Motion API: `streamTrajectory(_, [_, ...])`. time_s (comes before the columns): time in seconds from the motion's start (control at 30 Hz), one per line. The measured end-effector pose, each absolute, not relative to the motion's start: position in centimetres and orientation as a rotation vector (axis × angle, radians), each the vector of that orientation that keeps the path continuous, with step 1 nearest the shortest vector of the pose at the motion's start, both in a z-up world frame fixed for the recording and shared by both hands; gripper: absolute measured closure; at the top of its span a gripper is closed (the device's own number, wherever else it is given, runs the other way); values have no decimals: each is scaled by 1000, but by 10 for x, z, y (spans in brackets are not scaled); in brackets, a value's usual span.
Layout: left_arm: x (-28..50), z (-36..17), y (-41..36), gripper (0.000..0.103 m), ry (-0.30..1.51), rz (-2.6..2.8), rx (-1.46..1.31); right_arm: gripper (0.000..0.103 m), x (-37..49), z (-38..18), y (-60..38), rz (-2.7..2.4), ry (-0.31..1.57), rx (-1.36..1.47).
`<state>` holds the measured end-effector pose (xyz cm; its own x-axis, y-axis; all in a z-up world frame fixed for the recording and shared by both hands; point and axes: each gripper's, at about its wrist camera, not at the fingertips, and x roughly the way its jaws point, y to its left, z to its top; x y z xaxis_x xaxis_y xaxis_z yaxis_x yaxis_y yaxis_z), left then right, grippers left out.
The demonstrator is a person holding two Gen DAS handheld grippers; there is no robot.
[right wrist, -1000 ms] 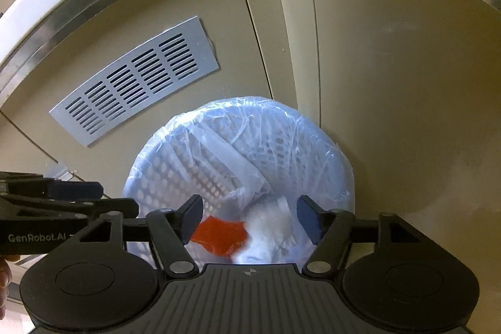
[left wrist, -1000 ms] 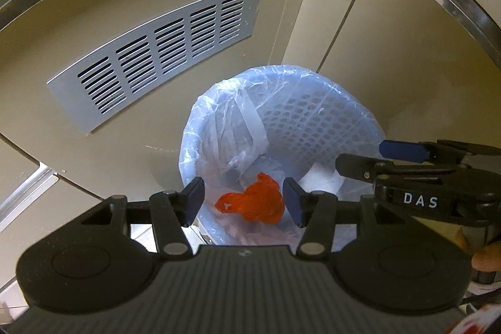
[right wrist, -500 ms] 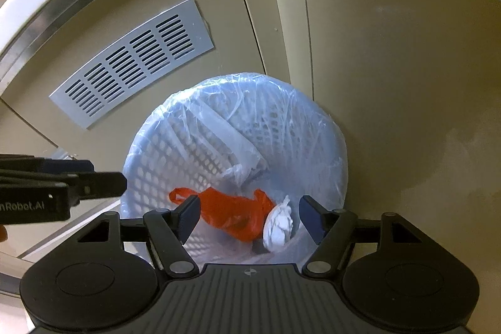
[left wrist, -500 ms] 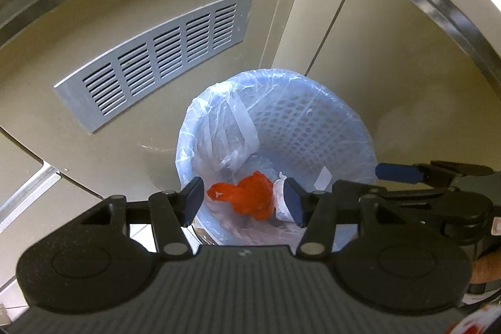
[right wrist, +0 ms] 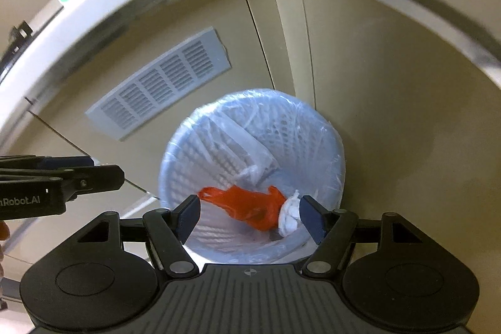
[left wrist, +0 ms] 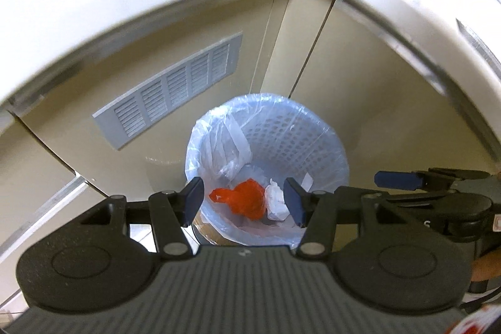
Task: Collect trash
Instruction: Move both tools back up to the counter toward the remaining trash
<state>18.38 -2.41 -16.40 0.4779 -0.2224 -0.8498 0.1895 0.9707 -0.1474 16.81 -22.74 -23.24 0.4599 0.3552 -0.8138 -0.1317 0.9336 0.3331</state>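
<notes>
Both claws, the left claw (left wrist: 243, 206) and right claw (right wrist: 250, 219), are hanging open and empty above the white perforated plastic-lined wastebasket (right wrist: 313, 127); its loose liner could slip inward when more trash drops.

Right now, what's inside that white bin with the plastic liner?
Inside the bin lie a crumpled orange plastic bag and, beside it, a white paper wad, on the clear liner. Anything beneath them is covered.

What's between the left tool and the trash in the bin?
Nothing visible. The left tool hangs open above the bin, with the orange bag and white wad lying uncovered at the bottom. The right tool is off to the side, clear of the opening.
</notes>
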Motion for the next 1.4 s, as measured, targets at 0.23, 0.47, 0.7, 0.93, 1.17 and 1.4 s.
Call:
streamTrajectory(0.23, [172, -121, -14, 50, 972, -261, -21, 18, 159, -193, -230, 305, 1022, 296])
streamTrajectory(0.47, [170, -86, -3, 50, 890, -273, -9, 18, 148, -151, -232, 252, 951, 289])
streamTrajectory(0.7, [178, -63, -4, 50, 819, -293, 7, 18, 145, -113, -244, 191, 852, 297])
streamTrajectory(0.93, [194, -49, -21, 50, 765, -312, 37, 18, 158, -87, -271, 170, 764, 314])
streamTrajectory(1.17, [224, -42, -56, 51, 719, -323, 74, 18, 193, -71, -315, 164, 712, 299])
streamTrajectory(1.4, [268, -38, -94, 51, 674, -322, 77, 18, 233, -61, -362, 170, 676, 279])
